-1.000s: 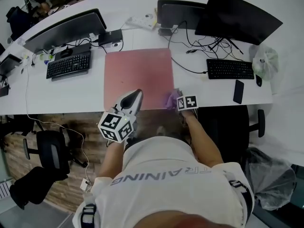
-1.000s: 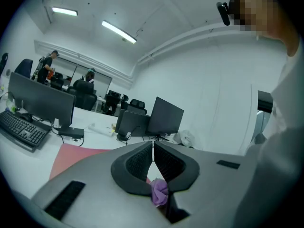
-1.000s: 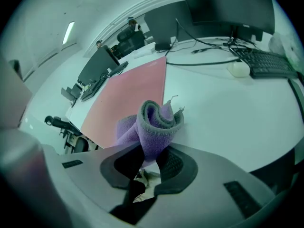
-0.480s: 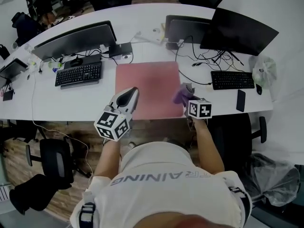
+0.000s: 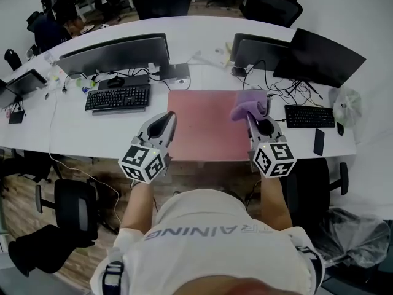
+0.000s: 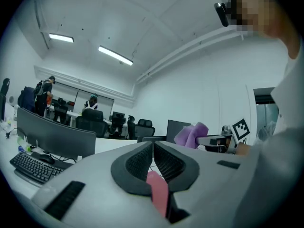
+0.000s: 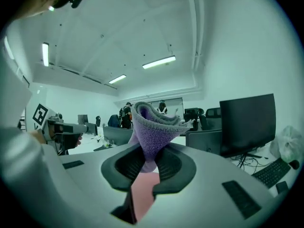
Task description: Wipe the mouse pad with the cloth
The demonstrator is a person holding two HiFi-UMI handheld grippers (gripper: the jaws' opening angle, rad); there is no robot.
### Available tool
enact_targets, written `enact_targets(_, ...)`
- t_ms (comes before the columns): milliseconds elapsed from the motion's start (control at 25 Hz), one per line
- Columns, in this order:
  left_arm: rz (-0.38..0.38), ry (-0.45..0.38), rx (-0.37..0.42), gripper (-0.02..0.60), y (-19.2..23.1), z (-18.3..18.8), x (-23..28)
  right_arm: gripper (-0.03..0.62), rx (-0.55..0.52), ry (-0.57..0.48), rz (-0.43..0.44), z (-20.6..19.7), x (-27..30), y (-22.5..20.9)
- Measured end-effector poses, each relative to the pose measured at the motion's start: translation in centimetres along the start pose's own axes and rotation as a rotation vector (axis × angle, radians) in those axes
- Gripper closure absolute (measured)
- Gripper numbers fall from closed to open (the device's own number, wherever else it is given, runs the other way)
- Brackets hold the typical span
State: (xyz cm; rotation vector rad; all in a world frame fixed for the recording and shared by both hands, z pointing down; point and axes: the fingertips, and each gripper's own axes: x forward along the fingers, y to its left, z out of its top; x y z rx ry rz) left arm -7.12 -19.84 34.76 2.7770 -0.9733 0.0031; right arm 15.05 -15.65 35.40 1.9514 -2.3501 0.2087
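Right gripper view has the jaws of the right gripper point(image 7: 148, 152) pinched tight on the purple cloth point(image 7: 153, 122), which stands out of them in a folded tuft. The pink mouse pad point(image 7: 141, 190) shows below, through the gap behind the jaws. From the head view, the cloth looks lifted clear of the pad, above its far corner on this gripper's side.

To wipe well, I would tip the nose down until the tuft lies flat on the pad. Then I would press lightly and draw overlapping strokes across it. A thin pad may creep or ruck under a hard push.

The left gripper point(image 6: 153, 146) has its jaws closed on nothing, and it hangs over the pad's near corner on its own side. Set down there, it could steady the pad.

The pad lies on a curved white desk point(image 5: 92, 128). Ahead of the right gripper runs a tangle of cables point(image 5: 276, 85), and off to its right are a keyboard point(image 5: 309, 116) and a dark monitor point(image 5: 325, 57). To the left gripper's left sit another keyboard point(image 5: 118, 97) and a wide monitor point(image 5: 113, 53).

Farther off are office chairs point(image 5: 270, 2), people point(image 6: 46, 87) standing at distant desks, and strip lights point(image 6: 115, 55) on the ceiling.
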Motion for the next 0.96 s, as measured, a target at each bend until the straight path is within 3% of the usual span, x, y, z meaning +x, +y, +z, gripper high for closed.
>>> enact_targets(240,-0.023,-0.005,-0.002,0.543,1.3,0.1,-2.0,0.517,-0.016,-0.058,-0.038,1.8,-0.3,2.3)
enact_targets(480,-0.065,-0.023,-0.049,0.543,2.1,0.2,-2.6,0.518,0.007,-0.033,-0.062,0.5,-0.2,3.6)
enact_targets(960,-0.074,-0.031,-0.048,0.543,2.2,0.4,-2.3,0.519,0.008,-0.004,-0.054,-0.2,-0.2,4.2)
